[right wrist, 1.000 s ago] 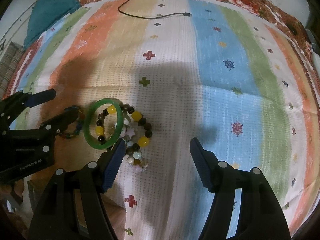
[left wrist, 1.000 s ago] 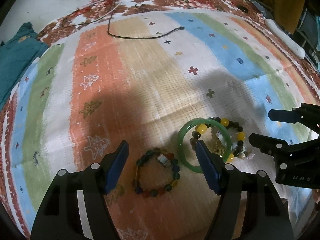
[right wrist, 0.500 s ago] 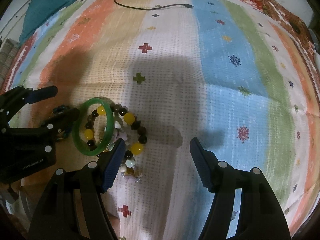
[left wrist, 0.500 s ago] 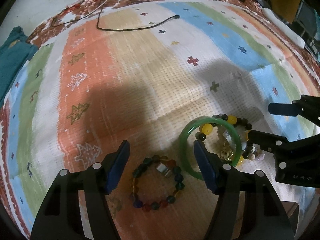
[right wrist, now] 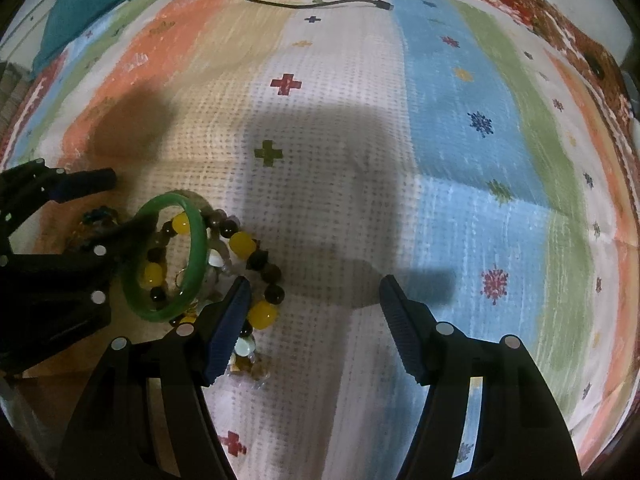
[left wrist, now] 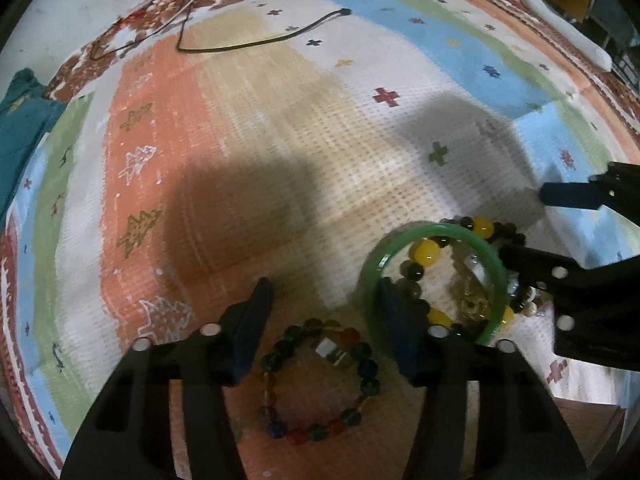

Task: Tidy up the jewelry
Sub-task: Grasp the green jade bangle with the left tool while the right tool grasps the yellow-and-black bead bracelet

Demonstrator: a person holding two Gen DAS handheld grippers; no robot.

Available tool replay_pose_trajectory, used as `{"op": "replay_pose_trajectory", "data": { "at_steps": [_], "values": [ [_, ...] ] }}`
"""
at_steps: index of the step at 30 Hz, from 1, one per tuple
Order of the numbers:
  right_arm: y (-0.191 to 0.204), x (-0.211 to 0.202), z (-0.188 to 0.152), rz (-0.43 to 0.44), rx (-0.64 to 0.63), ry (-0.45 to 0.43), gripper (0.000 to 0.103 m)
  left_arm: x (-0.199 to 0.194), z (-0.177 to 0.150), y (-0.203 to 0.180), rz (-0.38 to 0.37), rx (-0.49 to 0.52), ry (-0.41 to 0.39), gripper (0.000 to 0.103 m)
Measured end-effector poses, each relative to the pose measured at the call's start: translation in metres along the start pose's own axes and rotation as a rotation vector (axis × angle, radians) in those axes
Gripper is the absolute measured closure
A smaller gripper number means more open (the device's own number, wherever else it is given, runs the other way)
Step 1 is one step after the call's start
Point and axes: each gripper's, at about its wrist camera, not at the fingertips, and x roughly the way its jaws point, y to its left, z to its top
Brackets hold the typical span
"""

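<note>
**Both tools spread wide over the jewelry**

Only the left wrist view shows the multicolored bead bracelet (left wrist: pixel 320 380) whole — lying between the spread fingers of the left tool (left wrist: pixel 324 316), ungripped. The right tool (right wrist: pixel 314 316) gapes empty beside the green bangle (right wrist: pixel 168 256), which overlaps the yellow-bead bracelet (right wrist: pixel 256 276) on the striped cloth (right wrist: pixel 440 140).
</note>
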Motion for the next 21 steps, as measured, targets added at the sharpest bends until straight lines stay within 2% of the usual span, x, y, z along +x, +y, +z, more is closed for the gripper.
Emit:
{"op": "replay_pose_trajectory", "data": {
  "at_steps": [2,4,6,8,10,19,21],
  "values": [
    [0.003,0.000,0.003,-0.003,-0.006,-0.002,0.046,0.001,0.000,-0.002,-0.003,0.012,-0.003,0.067],
    [0.006,0.001,0.006,-0.007,-0.013,-0.006,0.059,0.001,0.001,-0.005,-0.002,0.022,-0.004,0.077],
    [0.008,0.000,0.006,-0.018,-0.022,-0.009,0.067,0.001,0.001,-0.005,-0.003,0.022,-0.003,0.094],
    [0.007,-0.001,0.007,-0.022,-0.023,-0.012,0.072,0.001,0.002,-0.004,0.001,0.013,-0.005,0.096],
    [0.007,-0.004,0.008,-0.026,-0.024,-0.026,0.090,0.000,0.002,-0.002,0.013,0.004,-0.013,0.096],
    [0.005,-0.027,0.003,0.005,-0.037,-0.074,0.090,-0.032,-0.002,0.010,0.049,-0.082,-0.059,0.096],
    [0.007,-0.036,0.002,0.016,-0.040,-0.095,0.090,-0.034,-0.004,0.011,0.039,-0.102,-0.032,0.096]
  ]
}}
